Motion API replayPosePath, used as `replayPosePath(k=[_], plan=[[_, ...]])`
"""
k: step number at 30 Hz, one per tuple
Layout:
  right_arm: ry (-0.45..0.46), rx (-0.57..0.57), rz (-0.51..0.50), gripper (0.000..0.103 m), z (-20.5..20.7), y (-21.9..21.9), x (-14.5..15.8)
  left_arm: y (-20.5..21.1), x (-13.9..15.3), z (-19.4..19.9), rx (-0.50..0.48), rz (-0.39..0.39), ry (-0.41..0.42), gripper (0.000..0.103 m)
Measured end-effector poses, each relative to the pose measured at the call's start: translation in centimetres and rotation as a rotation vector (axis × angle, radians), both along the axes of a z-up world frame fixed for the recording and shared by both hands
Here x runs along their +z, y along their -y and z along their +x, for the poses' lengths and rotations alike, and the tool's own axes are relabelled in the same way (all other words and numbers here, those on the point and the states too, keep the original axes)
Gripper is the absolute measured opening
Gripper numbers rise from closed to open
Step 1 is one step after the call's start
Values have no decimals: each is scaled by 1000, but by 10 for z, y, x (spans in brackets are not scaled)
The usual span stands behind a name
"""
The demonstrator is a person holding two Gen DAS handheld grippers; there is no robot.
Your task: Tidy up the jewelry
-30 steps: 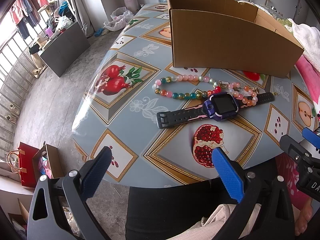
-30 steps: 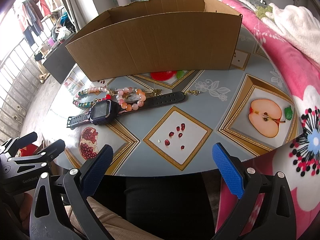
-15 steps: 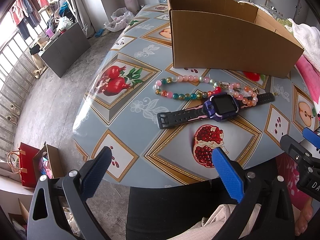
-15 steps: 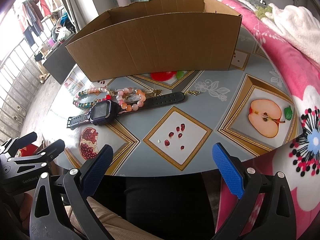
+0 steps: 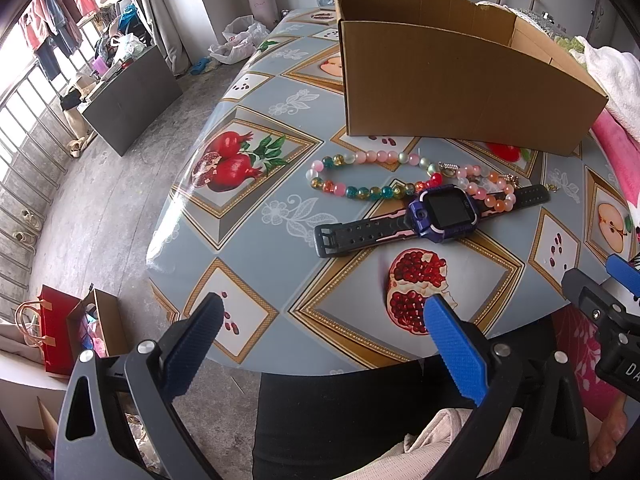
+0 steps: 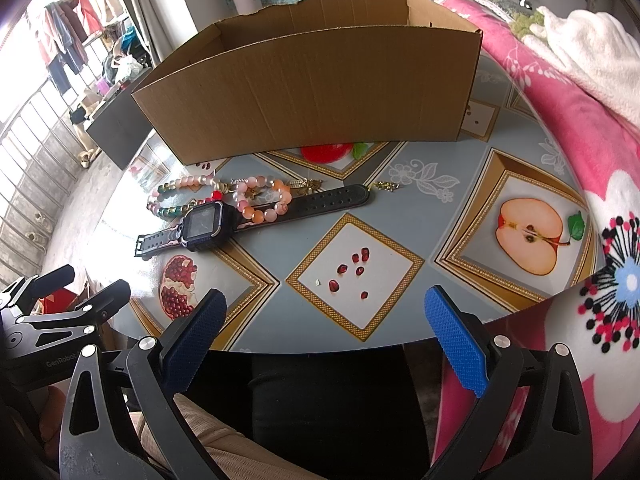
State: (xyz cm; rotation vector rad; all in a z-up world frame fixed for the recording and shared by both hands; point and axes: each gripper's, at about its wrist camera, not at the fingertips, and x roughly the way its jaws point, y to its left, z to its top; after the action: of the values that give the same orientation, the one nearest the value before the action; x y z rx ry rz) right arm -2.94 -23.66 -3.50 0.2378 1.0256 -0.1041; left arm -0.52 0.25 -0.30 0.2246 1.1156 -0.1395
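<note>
Both grippers, left (image 5: 320,316) and right (image 6: 326,312), hover level before the table (image 6: 440,208), jaws apart

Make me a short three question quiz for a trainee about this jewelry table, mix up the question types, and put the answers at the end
1. True or false: the watch lies inside the cardboard box.
2. Multiple choice: the small pink bead bracelet is A) lying across the watch strap, B) held by the right gripper, C) hanging over the table edge.
3. Fill in: the left gripper is ____ and holds nothing.

Key: 1 false, the watch lies on the tablecloth in front of the box. 2 A. 3 open.
</note>
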Motion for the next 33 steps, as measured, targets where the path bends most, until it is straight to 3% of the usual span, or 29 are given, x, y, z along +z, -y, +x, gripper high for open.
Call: replayPosePath(k=[33], plan=[[21, -38, -28, 95, 6, 2, 3, -4, 6, 12, -22, -25, -6, 99]])
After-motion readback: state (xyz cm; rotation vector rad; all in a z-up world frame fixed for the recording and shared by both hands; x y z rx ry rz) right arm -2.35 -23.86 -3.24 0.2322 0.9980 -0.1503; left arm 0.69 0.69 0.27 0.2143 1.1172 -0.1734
